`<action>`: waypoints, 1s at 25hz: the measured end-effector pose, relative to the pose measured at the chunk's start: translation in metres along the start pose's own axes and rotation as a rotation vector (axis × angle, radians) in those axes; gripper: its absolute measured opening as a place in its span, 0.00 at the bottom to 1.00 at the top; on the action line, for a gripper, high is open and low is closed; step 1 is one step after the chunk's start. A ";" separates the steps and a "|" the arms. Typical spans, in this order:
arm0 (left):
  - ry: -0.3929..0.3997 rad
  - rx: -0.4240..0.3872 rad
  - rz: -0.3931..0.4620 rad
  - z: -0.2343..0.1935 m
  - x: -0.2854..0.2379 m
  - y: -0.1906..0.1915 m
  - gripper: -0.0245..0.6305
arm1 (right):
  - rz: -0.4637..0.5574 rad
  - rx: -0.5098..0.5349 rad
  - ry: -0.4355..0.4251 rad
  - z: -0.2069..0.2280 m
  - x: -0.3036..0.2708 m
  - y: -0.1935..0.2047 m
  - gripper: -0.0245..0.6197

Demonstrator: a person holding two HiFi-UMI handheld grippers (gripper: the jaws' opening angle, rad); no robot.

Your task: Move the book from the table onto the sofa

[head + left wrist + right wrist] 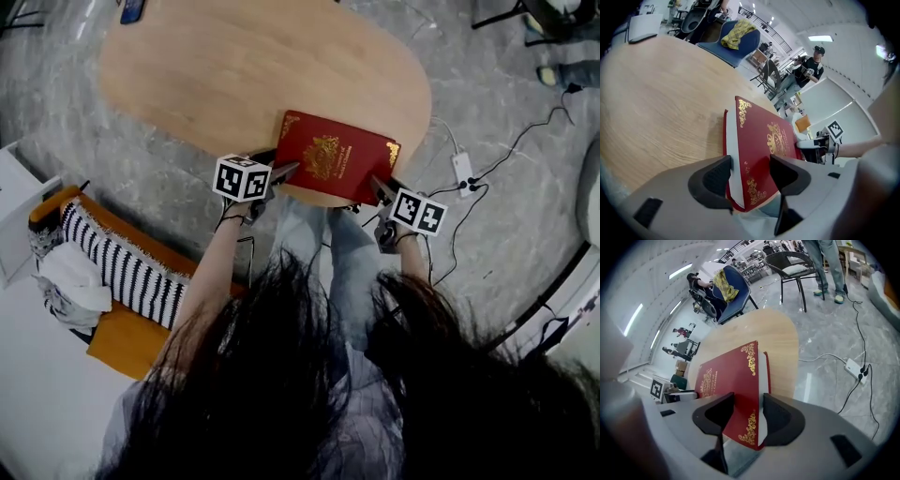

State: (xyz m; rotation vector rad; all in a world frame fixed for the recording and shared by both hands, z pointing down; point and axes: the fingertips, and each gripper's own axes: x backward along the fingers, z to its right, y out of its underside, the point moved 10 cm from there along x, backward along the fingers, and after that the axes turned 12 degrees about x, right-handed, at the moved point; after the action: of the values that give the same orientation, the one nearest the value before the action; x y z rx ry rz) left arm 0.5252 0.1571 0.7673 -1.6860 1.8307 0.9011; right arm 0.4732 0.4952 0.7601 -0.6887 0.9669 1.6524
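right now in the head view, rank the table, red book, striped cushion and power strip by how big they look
1. table, clearly largest
2. red book and striped cushion look about alike, so no ranking between them
3. power strip, smallest

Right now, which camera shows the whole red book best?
The head view. There the red book shows nearly its whole cover, at the table edge. The left and right gripper views each show one near corner up close, the rest shrinking away.

The book (335, 157) overhangs the worktop's (234, 66) near edge. The left hand-held gripper (289, 171) and right hand-held gripper (379, 188) straddle its near corners (one each).
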 end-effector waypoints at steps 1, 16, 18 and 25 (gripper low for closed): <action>0.005 0.009 0.020 0.002 0.004 0.000 0.45 | 0.008 -0.008 -0.003 -0.002 0.004 -0.002 0.36; 0.024 0.047 0.227 0.083 0.066 -0.001 0.45 | 0.072 0.130 -0.006 -0.038 0.096 -0.056 0.34; 0.023 0.044 0.245 0.094 0.078 0.002 0.45 | 0.072 0.136 -0.020 -0.043 0.109 -0.057 0.34; 0.021 -0.001 0.283 0.146 0.107 0.007 0.44 | 0.115 0.207 -0.054 -0.052 0.165 -0.066 0.33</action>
State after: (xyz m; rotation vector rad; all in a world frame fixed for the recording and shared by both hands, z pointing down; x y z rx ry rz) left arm 0.4947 0.1945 0.5931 -1.4636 2.1188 0.9988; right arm 0.4890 0.5405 0.5809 -0.4541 1.1372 1.6326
